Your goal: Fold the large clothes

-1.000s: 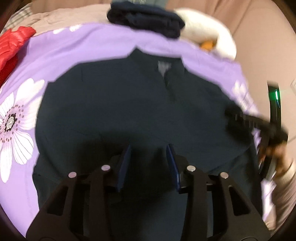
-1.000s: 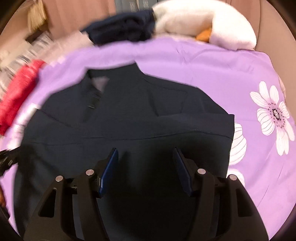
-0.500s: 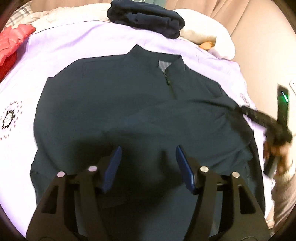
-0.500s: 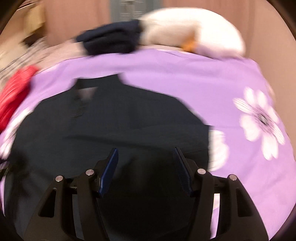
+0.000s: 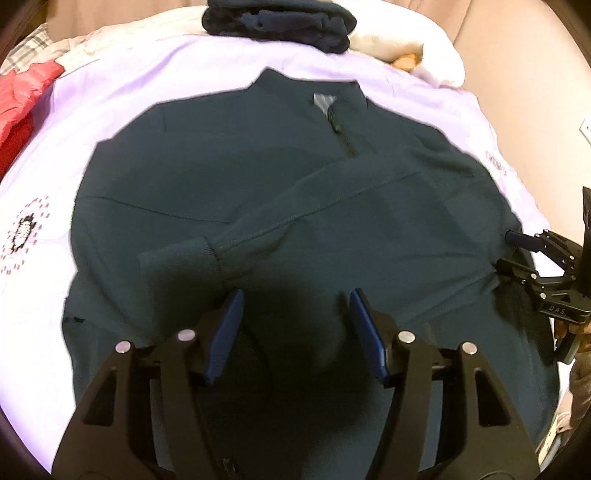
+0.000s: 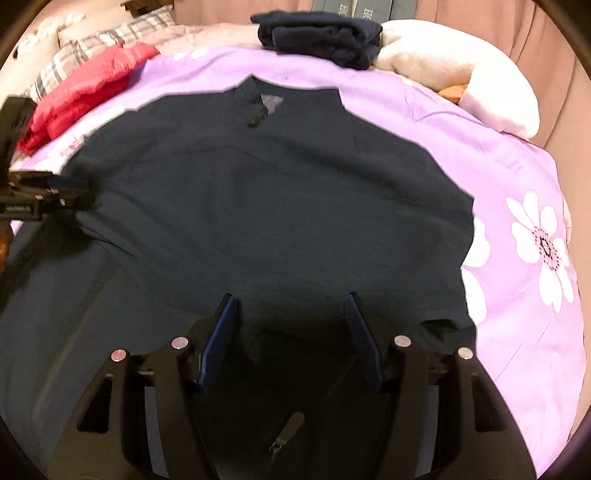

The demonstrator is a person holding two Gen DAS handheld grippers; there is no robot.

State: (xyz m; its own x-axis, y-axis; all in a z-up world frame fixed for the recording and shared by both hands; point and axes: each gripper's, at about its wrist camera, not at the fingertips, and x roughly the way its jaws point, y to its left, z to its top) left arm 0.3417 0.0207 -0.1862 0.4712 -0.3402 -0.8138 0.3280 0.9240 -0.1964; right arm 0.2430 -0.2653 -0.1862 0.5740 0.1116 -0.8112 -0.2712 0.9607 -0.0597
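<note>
Sweater [image 5: 258, 177] flat on bedspread [image 5: 110, 96], sleeve folded across; left tool [image 5: 295, 332] just opened

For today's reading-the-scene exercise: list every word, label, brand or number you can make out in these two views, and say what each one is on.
"UAS" or similar, partly blurred: on the body of the right hand-held gripper, seen from the left wrist view.
Blurred, unreadable marking: on the left hand-held gripper, seen from the right wrist view.
Grey neck label on the dark jacket: no text readable.
Letters on grey boxes behind the bed: cut off, unreadable.
</note>
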